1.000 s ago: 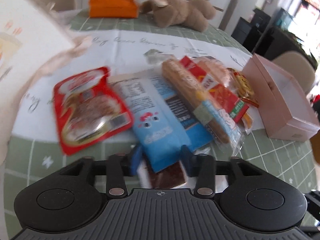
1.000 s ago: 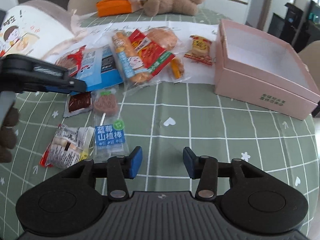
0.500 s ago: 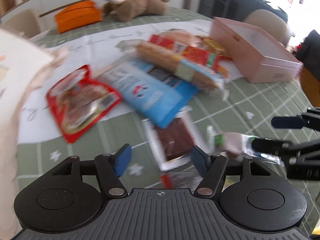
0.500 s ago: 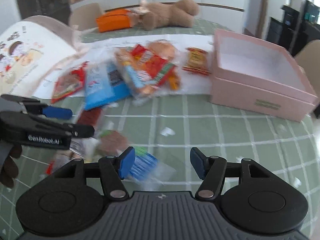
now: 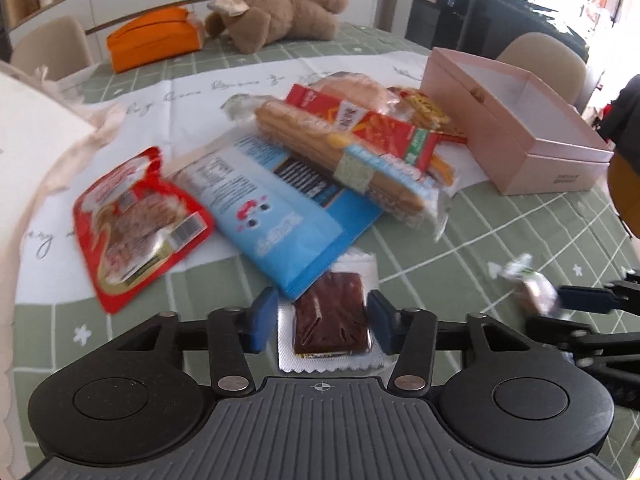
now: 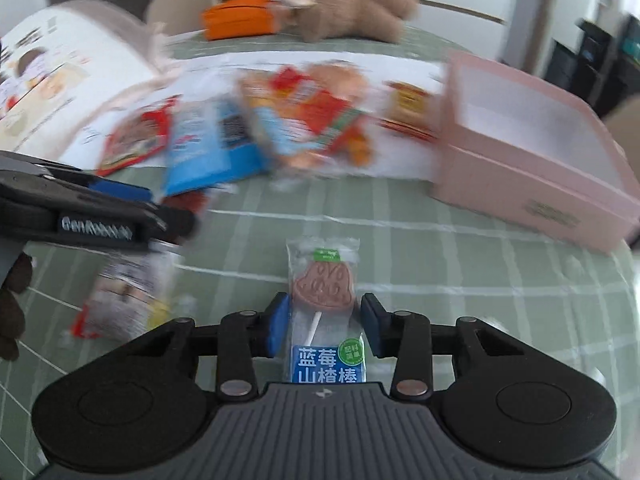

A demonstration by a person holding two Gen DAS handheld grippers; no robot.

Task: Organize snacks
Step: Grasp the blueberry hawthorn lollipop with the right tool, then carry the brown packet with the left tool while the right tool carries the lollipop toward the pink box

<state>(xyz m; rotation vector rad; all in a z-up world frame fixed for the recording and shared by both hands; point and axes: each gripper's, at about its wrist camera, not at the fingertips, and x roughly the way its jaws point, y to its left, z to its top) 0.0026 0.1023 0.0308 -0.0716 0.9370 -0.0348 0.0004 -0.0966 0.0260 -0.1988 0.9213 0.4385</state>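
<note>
Two grippers work low over a desk (image 5: 520, 216) spread with a green checked cloth. The left gripper (image 5: 323, 322) has its jaws set either side of a clear-edged packet holding a dark brown slab (image 5: 331, 322); the jaws have just been closing, yet a sliver of gap shows on each side and the pads do not press on the packet, which lies flat just below the corner of a blue snack bag (image 5: 280, 208). Beside that bag lie a red pouch (image 5: 136, 220), a long bread stick in a clear wrapper (image 5: 340, 152) and a red carton (image 5: 372, 124) stacked over it. The right gripper (image 6: 324, 326) straddles a wrapped lollipop with a blue label (image 6: 325, 308), its jaws also just narrowed; whether the pads touch the wrapper cannot be told. That lollipop lies on the cloth, pointing away from the camera. An open pink box (image 5: 516, 132) stands at the right of the pile, with nothing visible inside it. At the far edge rest a brown plush toy (image 5: 280, 16) and an orange pouch (image 5: 154, 42). In the right wrist view a small blurred wrapped snack (image 6: 124, 300) lies under the left gripper.
</note>
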